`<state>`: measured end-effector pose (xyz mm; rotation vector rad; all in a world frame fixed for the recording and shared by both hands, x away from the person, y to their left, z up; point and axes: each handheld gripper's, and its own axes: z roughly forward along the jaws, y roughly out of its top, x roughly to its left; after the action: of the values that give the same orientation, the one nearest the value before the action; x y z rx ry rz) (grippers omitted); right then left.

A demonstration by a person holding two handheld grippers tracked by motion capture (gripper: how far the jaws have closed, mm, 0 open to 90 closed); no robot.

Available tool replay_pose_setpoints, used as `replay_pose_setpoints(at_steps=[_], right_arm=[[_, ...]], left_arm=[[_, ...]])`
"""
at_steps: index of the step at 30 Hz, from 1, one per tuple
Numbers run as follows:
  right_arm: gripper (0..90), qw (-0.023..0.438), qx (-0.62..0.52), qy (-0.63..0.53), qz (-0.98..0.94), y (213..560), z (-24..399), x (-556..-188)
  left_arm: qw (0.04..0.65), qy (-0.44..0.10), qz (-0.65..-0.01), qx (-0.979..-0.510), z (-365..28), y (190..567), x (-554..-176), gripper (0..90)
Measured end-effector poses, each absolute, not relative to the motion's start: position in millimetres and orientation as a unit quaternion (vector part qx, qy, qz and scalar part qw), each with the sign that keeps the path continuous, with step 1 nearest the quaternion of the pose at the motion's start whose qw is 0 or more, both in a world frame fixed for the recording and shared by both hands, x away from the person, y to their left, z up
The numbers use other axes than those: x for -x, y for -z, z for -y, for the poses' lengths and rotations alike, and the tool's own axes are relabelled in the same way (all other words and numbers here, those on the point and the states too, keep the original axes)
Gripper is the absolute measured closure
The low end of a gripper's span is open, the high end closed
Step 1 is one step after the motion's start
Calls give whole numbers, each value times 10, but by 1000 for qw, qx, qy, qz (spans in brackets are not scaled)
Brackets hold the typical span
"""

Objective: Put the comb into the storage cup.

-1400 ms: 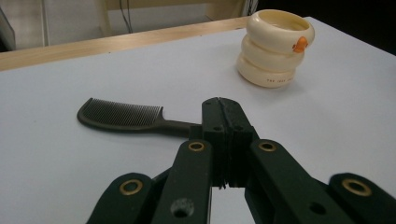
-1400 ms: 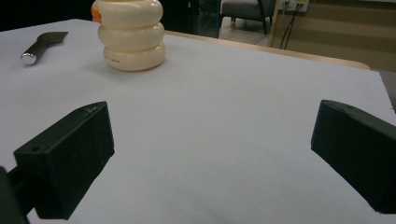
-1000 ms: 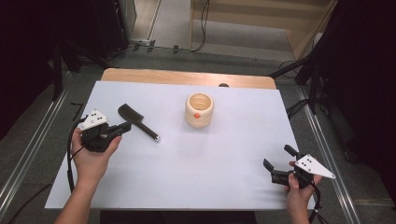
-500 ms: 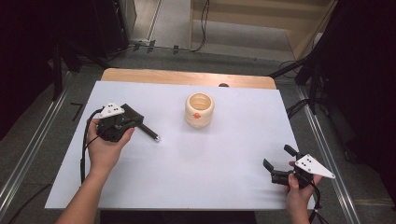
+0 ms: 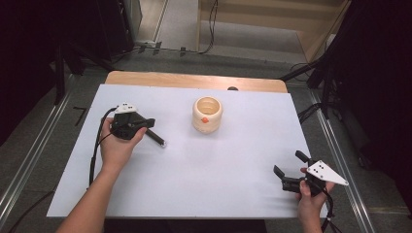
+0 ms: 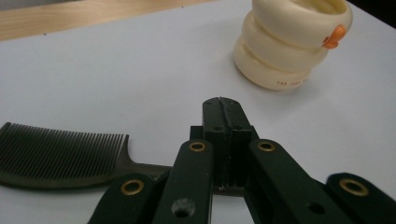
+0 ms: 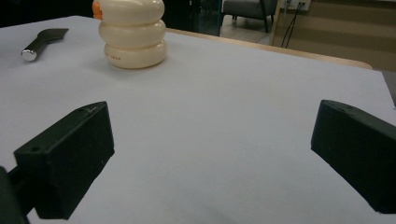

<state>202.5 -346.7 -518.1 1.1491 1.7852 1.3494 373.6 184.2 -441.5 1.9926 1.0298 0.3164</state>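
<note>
On the white table top [image 5: 233,189] we see a flat black comb [image 6: 60,154], fine teeth in a row, lying under our clenched left gripper [image 6: 223,108], right gripper [image 5: 287,171] spread wide, empty.

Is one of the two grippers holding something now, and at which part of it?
Nothing is held. The left gripper is shut on itself just above the comb, near where its handle begins. The right gripper stands open above the bare table.

Small dark print low on cream cup [image 6: 289,83], too blurred to read
</note>
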Motion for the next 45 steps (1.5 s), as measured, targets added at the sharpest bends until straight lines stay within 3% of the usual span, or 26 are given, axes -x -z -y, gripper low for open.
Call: replay_pose_setpoints(at_steps=[19,45], right_arm=[[0,310,-435,-509,-675,5181,3460,-2024],[0,311,-436,-506,-676,5183,3452,-2029]], left_arm=[[373,-89,-427,-818,-1569,4811,-3910,899],[323,-70,-414,-848,-1582,4920,-3796,899]])
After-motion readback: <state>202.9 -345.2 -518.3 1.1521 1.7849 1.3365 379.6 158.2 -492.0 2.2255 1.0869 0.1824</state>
